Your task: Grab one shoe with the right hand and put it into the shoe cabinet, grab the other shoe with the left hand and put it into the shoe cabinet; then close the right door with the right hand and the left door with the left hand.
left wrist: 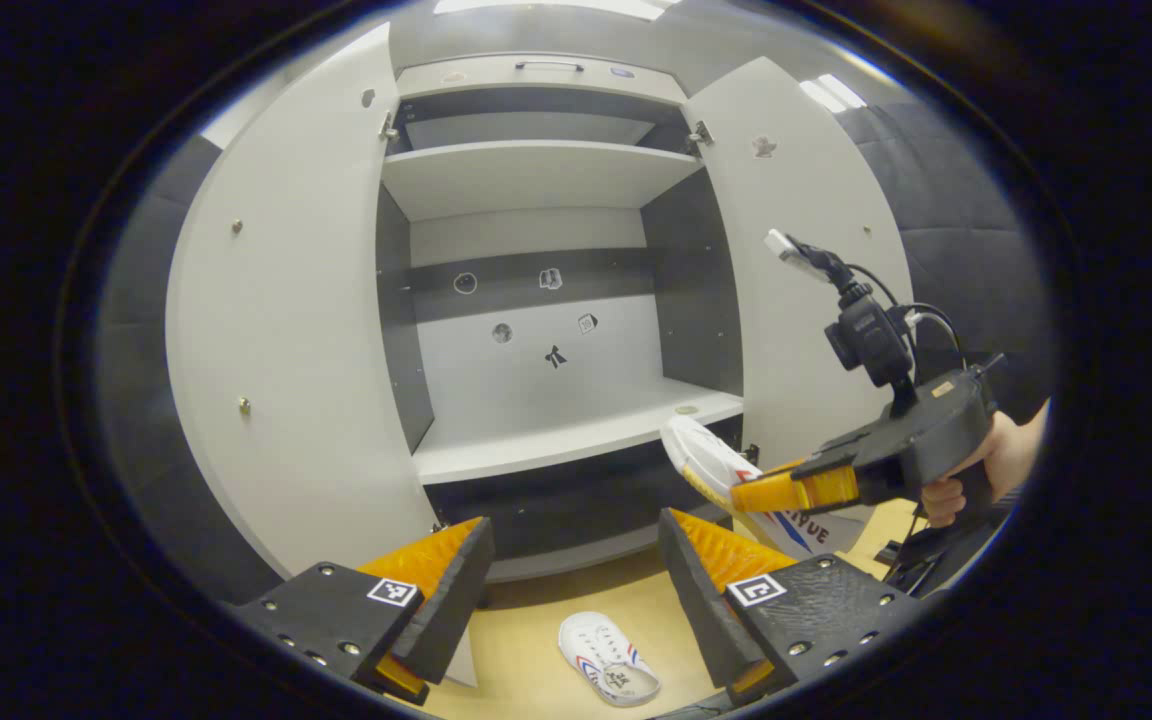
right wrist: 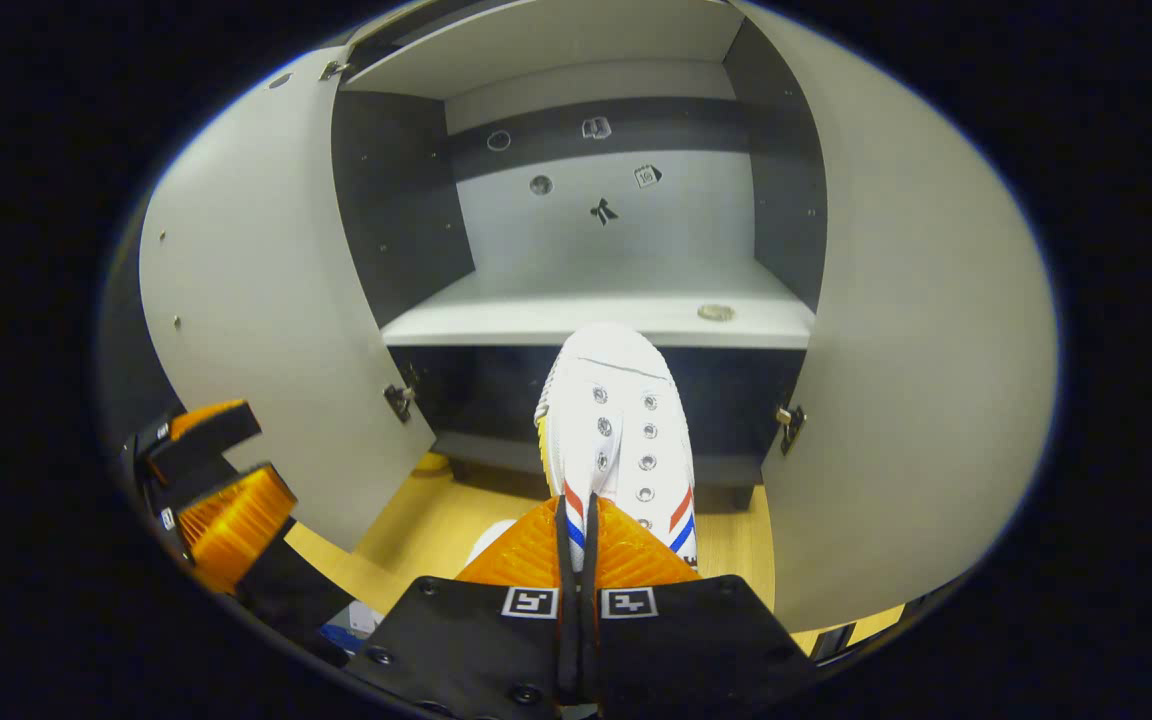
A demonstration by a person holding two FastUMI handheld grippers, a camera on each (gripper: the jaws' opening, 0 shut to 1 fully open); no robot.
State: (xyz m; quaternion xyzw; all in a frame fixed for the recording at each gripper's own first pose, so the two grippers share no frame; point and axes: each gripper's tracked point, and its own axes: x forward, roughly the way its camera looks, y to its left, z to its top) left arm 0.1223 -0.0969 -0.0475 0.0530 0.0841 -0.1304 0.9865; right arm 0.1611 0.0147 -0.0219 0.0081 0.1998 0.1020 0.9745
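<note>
The held shoe [right wrist: 614, 430] has its heel hidden behind the right hand-held gripper [right wrist: 576, 545] fingers.

Two white shoes: one [left wrist: 711, 470] held up before the shoe cabinet [left wrist: 536, 300], one [left wrist: 608, 658] lying on the wooden floor [left wrist: 526, 650]. One cabinet, with two doors, left [left wrist: 296, 330] and right [left wrist: 806, 290]. Two tongs, left [left wrist: 576, 590] and right [right wrist: 576, 560]. One hand [left wrist: 976, 470].

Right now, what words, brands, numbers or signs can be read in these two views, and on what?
held shoe, side: blue lettering, partly hidden, no whole word readable.
shoe on the floor, insole: dark print, too blurred.
stickers on the cabinet back wall: too small.
square markers on the jaws: patterns, no words.
</note>
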